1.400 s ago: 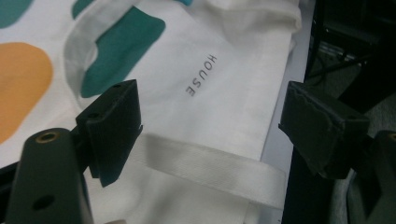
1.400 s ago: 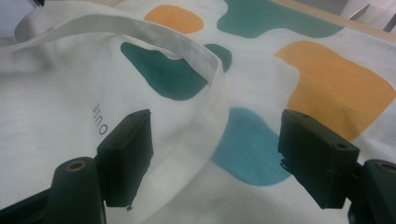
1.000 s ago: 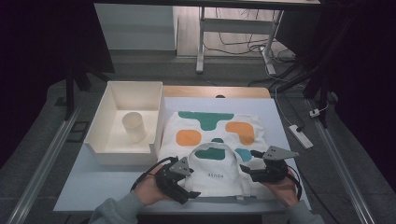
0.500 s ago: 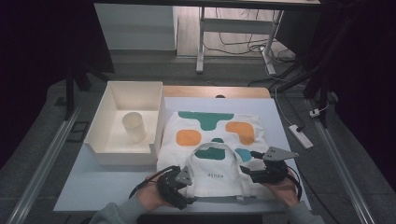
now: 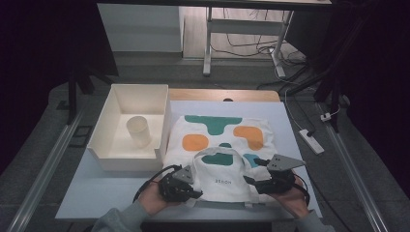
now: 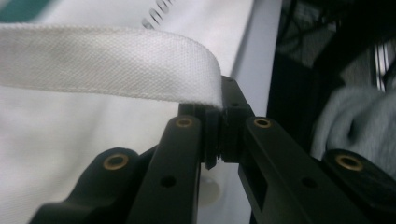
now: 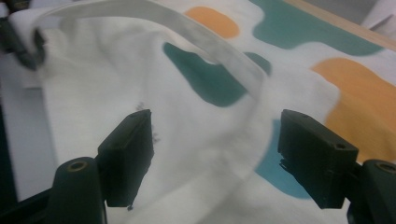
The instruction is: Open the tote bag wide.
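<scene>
— Two grippers on the tote bag [image 5: 220, 164] at the table's near edge?
— Left gripper [image 6: 218, 140] just pinched its strap [image 6: 116, 65]; right gripper [image 7: 215, 158] gapes. A tug could slip the strap.

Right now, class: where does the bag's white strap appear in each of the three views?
High view: the strap arches over the bag's near end, low centre.
Left gripper view: it crosses the top, its end pinched in the shut jaws.
Right gripper view: it curves across the top.
Shared landmark: the teal patch.
</scene>
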A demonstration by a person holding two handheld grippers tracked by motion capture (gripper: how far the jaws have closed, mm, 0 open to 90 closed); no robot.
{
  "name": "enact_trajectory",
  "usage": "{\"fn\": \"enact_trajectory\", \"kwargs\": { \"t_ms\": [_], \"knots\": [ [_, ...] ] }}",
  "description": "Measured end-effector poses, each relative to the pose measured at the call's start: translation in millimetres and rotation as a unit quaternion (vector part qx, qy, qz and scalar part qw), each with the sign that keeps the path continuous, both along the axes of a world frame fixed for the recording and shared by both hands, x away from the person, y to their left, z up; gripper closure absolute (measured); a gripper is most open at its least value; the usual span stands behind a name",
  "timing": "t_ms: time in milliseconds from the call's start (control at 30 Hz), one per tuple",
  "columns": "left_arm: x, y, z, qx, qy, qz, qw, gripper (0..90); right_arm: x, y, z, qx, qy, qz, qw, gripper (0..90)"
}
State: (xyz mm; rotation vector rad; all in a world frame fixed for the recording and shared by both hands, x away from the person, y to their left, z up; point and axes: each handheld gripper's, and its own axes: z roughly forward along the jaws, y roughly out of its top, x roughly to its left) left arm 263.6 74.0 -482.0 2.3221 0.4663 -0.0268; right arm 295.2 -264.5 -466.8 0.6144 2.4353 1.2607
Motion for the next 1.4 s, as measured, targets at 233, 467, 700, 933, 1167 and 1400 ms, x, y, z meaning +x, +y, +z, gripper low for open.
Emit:
{"fn": "enact_trajectory", "kwargs": {
  "t_ms": [233,467,700,933,1167,1400],
  "knots": [
    [6.3,9.8,8.6,-0.031,-0.013,0.034,0.9989,87.5,-17.2,33.5,1.7,-0.029,0.035,0.085,0.9953,29.8],
    [9.3,13.9,14.4,-0.039,-0.018,0.040,0.9983,87.5,-20.6,48.4,-10.6,-0.080,0.062,0.120,0.9875,38.2],
    [11.7,16.5,16.2,-0.044,-0.016,0.041,0.9981,87.5,-15.2,44.4,-14.7,-0.107,0.068,0.106,0.9863,61.4],
    [12.8,16.0,15.1,-0.044,-0.014,0.041,0.9981,87.5,-13.4,43.0,-16.0,-0.108,0.075,0.112,0.9850,79.2],
    [13.5,16.2,14.0,-0.046,-0.011,0.036,0.9982,87.1,-15.9,44.0,-12.8,-0.111,0.062,0.112,0.9855,87.6],
    [12.3,19.3,13.9,-0.057,-0.003,0.029,0.9979,87.0,-22.2,41.4,0.5,-0.084,0.026,0.111,0.9899,88.1]
  ]
}}
